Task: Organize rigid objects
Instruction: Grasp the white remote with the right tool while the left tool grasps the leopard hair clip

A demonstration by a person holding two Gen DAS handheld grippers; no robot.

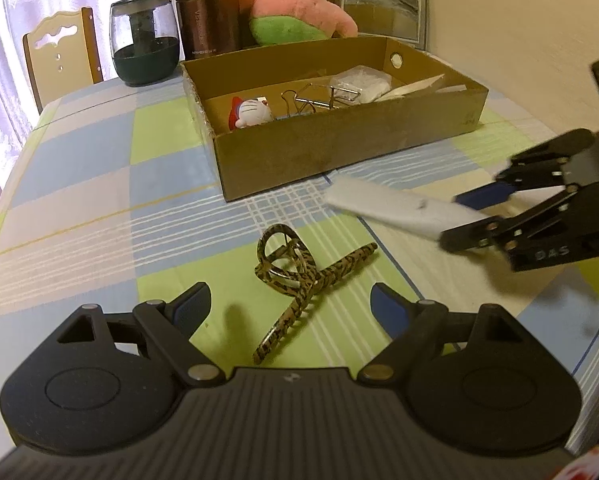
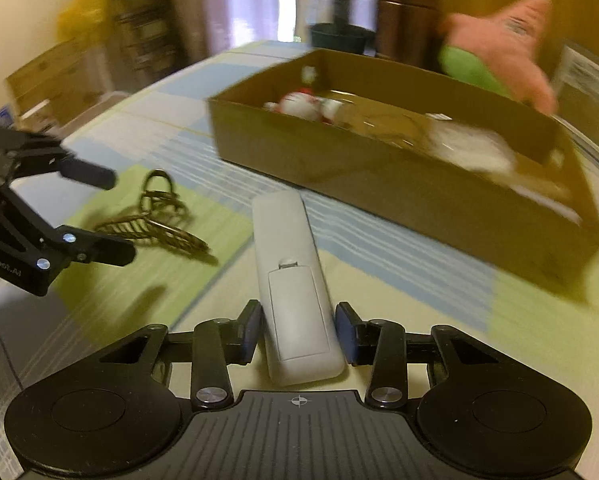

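A leopard-print hair claw clip (image 1: 295, 280) lies on the checked tablecloth between the open fingers of my left gripper (image 1: 289, 306); it also shows in the right wrist view (image 2: 155, 220). My right gripper (image 2: 297, 330) is shut on a white remote control (image 2: 293, 280), back side up, held just above the table and pointing at the cardboard box (image 2: 379, 184). In the left wrist view the remote (image 1: 391, 206) and right gripper (image 1: 465, 216) are at the right. The box (image 1: 339, 148) holds a Doraemon figure (image 1: 249, 112), binder clips (image 1: 311, 98) and white items.
Behind the box stand a dark glass jar (image 1: 145, 38), a brown thermos (image 1: 209, 12), a pink plush star (image 1: 299, 4) and a framed picture (image 1: 383, 6). A wooden chair (image 1: 61, 48) is at the far left table edge. The right wrist view is motion-blurred.
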